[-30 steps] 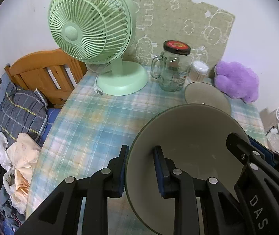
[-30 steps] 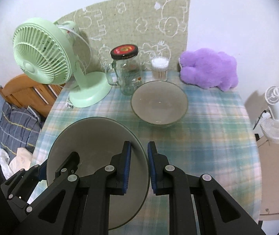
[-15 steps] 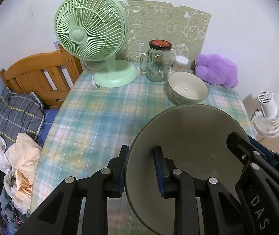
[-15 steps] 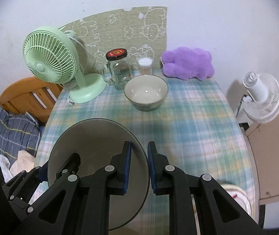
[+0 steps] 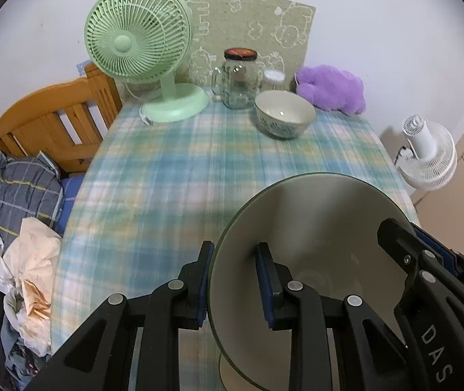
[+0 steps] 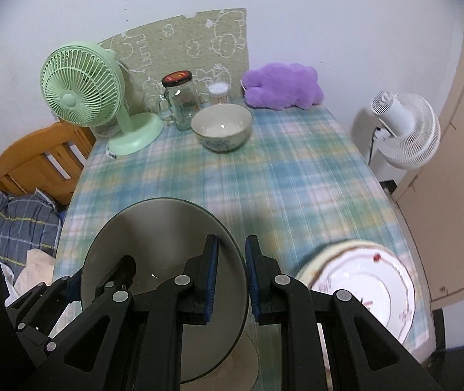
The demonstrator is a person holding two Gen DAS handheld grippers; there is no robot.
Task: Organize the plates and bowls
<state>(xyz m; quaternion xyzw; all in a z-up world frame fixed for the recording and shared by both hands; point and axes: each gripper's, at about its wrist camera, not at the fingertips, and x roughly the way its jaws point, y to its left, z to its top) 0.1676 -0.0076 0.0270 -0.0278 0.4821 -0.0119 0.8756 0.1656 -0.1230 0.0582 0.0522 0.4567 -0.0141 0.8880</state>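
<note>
Left hand-held gripper (image 5: 233, 280) pinching large grey-green ceramic bowl (image 5: 313, 238) rim | right hand-held gripper (image 6: 231, 278) pinching opposite rim | above plaid-clothed counter (image 5: 183, 169)

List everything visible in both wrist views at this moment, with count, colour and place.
large bowl: 1, grey-green, held by its rim between both grippers, near table edge
small bowl: 1, cream with patterned outside, far part of table
plate: 1, white with floral rim, near right of table
desk fan: 1, mint green, far left of table
glass jar mug: 1, clear, dark lid, beside the fan
cotton swab tub: 1, clear, behind small bowl
plush toy: 1, purple, far right corner
tablecloth: 1, blue-green plaid
floor fan: 1, white, right of table
wooden headboard: 1, orange-brown, left
left gripper: black, shut on large bowl
right gripper: black, shut on large bowl
</note>
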